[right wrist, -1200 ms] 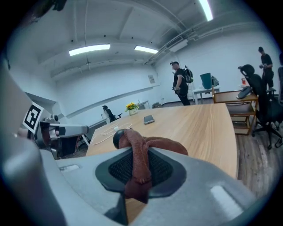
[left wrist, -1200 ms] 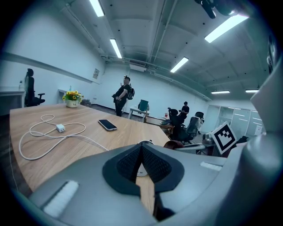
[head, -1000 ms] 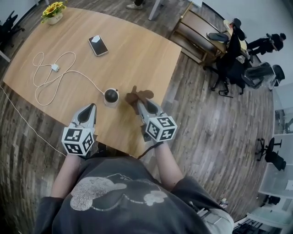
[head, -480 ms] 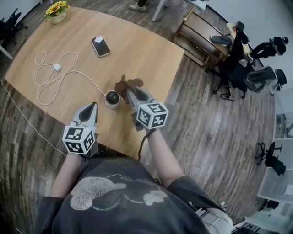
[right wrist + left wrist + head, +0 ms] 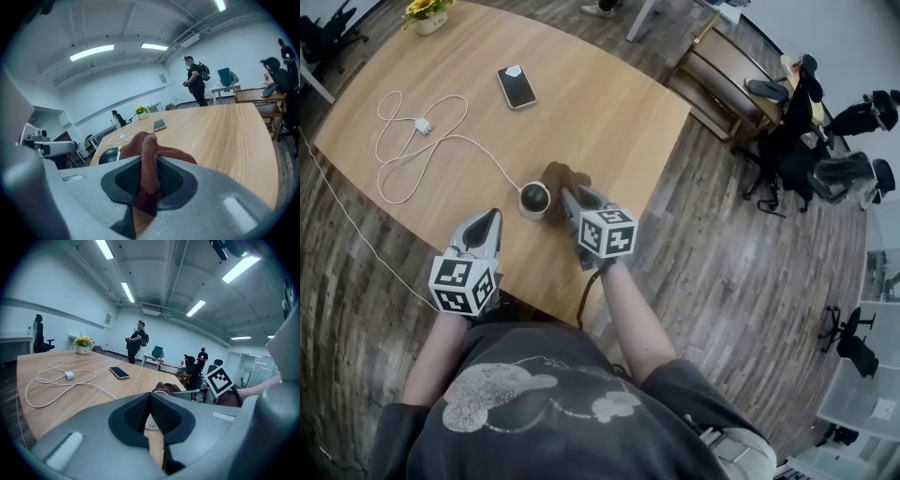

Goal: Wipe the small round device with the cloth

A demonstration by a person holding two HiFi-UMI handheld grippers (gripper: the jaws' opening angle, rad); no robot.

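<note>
The small round device (image 5: 534,199), a dark dome on a white base, sits on the wooden table (image 5: 609,103) near its front edge, with a white cable running from it. My right gripper (image 5: 567,194) is shut on a brown cloth (image 5: 560,177), which bunches just right of the device and touches or nearly touches it. In the right gripper view the cloth (image 5: 149,152) is pinched between the pads, with the device (image 5: 108,155) to its left. My left gripper (image 5: 490,218) hangs shut and empty just left of the device; the device's white base (image 5: 150,424) shows just past its jaws.
A white cable with a plug (image 5: 423,125) loops over the table's left half. A black phone (image 5: 517,86) lies further back and a flower pot (image 5: 428,13) stands at the far corner. Office chairs (image 5: 811,150) and a low bench (image 5: 727,80) stand right of the table. People stand in the background.
My right gripper has carried the cloth left and slightly forward, from a spot well right of the device to right beside it. The left gripper has stayed put.
</note>
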